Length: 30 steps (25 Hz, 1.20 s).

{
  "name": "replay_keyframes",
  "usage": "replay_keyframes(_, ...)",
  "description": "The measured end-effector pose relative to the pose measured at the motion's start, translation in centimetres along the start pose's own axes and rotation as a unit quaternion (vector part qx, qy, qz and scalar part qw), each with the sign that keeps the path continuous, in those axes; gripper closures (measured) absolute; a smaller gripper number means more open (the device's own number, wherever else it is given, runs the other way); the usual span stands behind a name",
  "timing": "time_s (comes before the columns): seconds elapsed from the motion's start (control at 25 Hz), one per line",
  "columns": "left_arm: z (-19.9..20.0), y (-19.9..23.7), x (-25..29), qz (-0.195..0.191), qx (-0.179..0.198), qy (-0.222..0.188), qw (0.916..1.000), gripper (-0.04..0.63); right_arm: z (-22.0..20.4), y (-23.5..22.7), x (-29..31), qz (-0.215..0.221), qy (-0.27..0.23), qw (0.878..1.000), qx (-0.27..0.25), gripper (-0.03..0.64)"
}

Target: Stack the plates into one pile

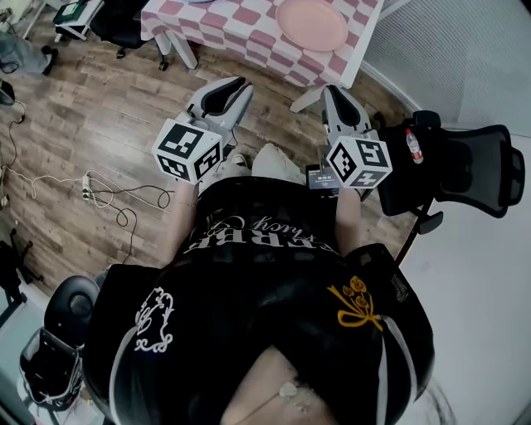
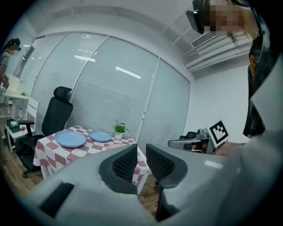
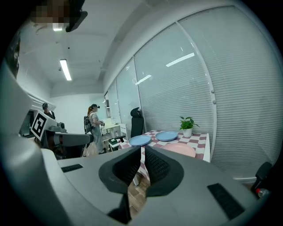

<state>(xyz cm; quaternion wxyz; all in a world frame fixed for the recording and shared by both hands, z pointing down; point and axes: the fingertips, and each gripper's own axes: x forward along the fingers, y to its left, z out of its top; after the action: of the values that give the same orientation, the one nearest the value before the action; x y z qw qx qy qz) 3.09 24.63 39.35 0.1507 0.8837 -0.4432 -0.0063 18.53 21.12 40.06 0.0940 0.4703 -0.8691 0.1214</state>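
Note:
A pink plate (image 1: 311, 23) lies on the pink-checked table (image 1: 249, 33) ahead of me. In the right gripper view the pink plate (image 3: 179, 150) sits nearest, with two blue plates (image 3: 140, 140) (image 3: 166, 136) behind it. The left gripper view shows both blue plates (image 2: 70, 139) (image 2: 100, 136) side by side. My left gripper (image 1: 241, 83) (image 2: 141, 150) and right gripper (image 1: 330, 90) (image 3: 142, 152) hang over the wooden floor, short of the table's near edge. Both are shut with nothing between their jaws.
A small potted plant (image 3: 187, 126) stands at the table's far corner by the blinds. A black office chair (image 1: 465, 166) with a bottle (image 1: 412, 145) is at my right, another chair (image 2: 55, 117) behind the table. Cables (image 1: 108, 191) lie on the floor at left. Two people (image 3: 93, 128) stand far off.

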Motion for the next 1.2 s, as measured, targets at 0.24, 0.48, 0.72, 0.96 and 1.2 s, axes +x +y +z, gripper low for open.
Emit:
replay_keyframes(0.24, 0.2, 1.3, 2.0, -0.007, -0.005, 0.004, 1.0, 0.525, -0.3, -0.8, 1.5, 0.0, 0.01, 1.0, 0.008, 0.586)
replay_keyframes(0.48, 0.5, 3.7, 4.9, -0.002, -0.001, 0.018, 0.9998, 0.523, -0.5, -3.2, 5.7, 0.006, 0.018, 1.0, 0.021, 0.586)
replay_keyframes(0.72, 0.9, 6.8, 8.8, 0.005, 0.001, 0.041, 0.9991, 0.523, 1.3, -7.0, 11.1, 0.012, 0.014, 1.0, 0.023, 0.586)
replay_keyframes(0.96, 1.8, 8.9, 15.4, -0.008, 0.006, 0.063, 0.998, 0.523, 3.1, -13.3, 15.8, -0.001, 0.01, 0.999, 0.04, 0.586)
replay_keyframes(1.2, 1.6, 10.2, 20.8, -0.017, 0.025, 0.1, 0.9945, 0.523, 3.3, -19.5, 17.8, -0.03, 0.004, 0.996, 0.082, 0.586)
